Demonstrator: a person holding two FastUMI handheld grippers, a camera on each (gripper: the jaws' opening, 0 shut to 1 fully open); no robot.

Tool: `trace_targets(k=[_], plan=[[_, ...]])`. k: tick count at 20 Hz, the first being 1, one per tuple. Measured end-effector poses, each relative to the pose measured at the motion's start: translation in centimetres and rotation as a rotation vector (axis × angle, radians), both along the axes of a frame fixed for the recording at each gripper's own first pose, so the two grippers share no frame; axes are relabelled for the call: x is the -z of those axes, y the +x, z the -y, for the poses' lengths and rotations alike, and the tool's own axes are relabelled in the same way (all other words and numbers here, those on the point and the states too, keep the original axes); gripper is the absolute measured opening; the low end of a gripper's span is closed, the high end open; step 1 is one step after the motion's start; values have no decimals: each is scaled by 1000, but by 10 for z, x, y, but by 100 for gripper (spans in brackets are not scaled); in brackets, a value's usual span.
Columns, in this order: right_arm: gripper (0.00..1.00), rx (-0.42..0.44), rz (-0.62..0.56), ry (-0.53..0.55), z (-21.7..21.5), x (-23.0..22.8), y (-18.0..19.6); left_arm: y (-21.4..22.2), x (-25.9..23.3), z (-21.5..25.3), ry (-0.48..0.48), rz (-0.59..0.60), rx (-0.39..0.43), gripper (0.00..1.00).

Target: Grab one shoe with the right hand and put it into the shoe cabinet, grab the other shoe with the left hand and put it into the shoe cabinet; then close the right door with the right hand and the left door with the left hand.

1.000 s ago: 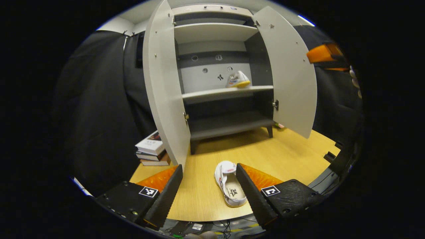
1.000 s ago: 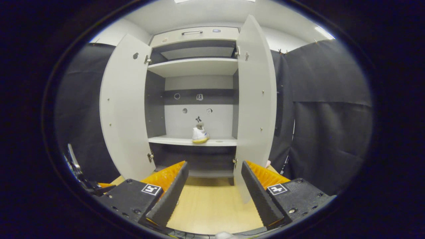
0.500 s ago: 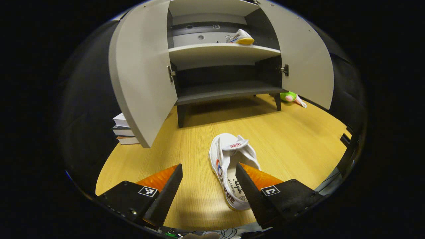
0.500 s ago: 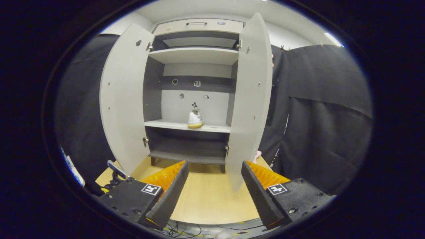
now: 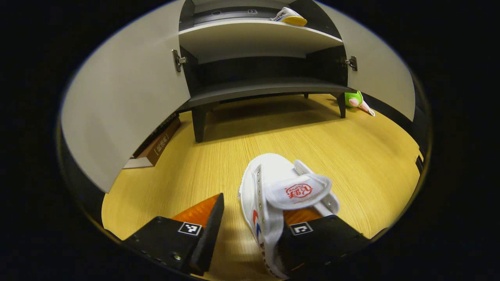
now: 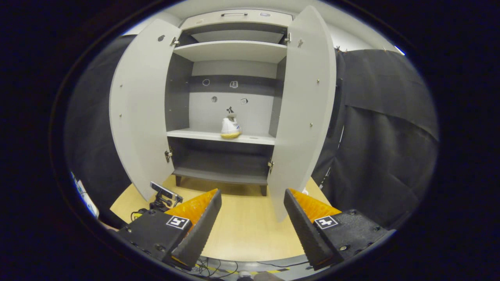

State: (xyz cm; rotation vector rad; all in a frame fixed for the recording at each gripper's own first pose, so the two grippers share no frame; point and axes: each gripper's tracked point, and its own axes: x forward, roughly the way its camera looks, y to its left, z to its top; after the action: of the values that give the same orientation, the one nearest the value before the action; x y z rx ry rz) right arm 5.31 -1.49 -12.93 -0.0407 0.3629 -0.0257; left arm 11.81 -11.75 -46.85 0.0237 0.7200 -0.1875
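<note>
A: Since the frame a second back, the left gripper (image 5: 250,234) has dropped from cabinet height to the tabletop. The white shoe (image 5: 283,203), small between its fingers then, now looms large at the bottom of the left gripper view.

B: Finger state, left?

A: Spread apart. One finger (image 5: 209,230) rests beside the shoe's side wall with a strip of bare wood between; the other sits in or over the shoe's opening, under the tongue. Nothing pinched. Whether that second finger touches the lining, cannot tell.

B: And the shoe itself?

A: Flat on the wooden table (image 5: 371,156), toe toward the shoe cabinet (image 5: 258,39), well short of it.

B: The other shoe?

A: Second shoe (image 6: 230,128) stands on the cabinet's middle shelf (image 6: 250,137), near the back panel. In the left gripper view it shows at the top edge.

B: Doors?

A: Both swung wide: left door (image 6: 134,113), right door (image 6: 302,109).

B: Right gripper?

A: Right gripper (image 6: 252,222) hangs back from the cabinet, facing it square, fingers apart and empty.

B: Anything else about?

A: A green and pink soft toy (image 5: 356,100) by the cabinet's right leg. Books (image 5: 156,142) behind the left door.
</note>
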Motion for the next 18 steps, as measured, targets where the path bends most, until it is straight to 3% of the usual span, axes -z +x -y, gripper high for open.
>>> trace_targets(k=[2,6,10,18], plan=[[100,-2,5,13,3,0,5,1,1,-3,8,-20,-32,20],[100,4,20,31,15,-3,14,3,-12,-8,21,-57,-55,16],[100,0,61,43,24,-14,24,3,-53,-10,42,-2,-56,14],[100,-96,137,105,16,-41,47,5,-207,-18,30,167,-127,14]])
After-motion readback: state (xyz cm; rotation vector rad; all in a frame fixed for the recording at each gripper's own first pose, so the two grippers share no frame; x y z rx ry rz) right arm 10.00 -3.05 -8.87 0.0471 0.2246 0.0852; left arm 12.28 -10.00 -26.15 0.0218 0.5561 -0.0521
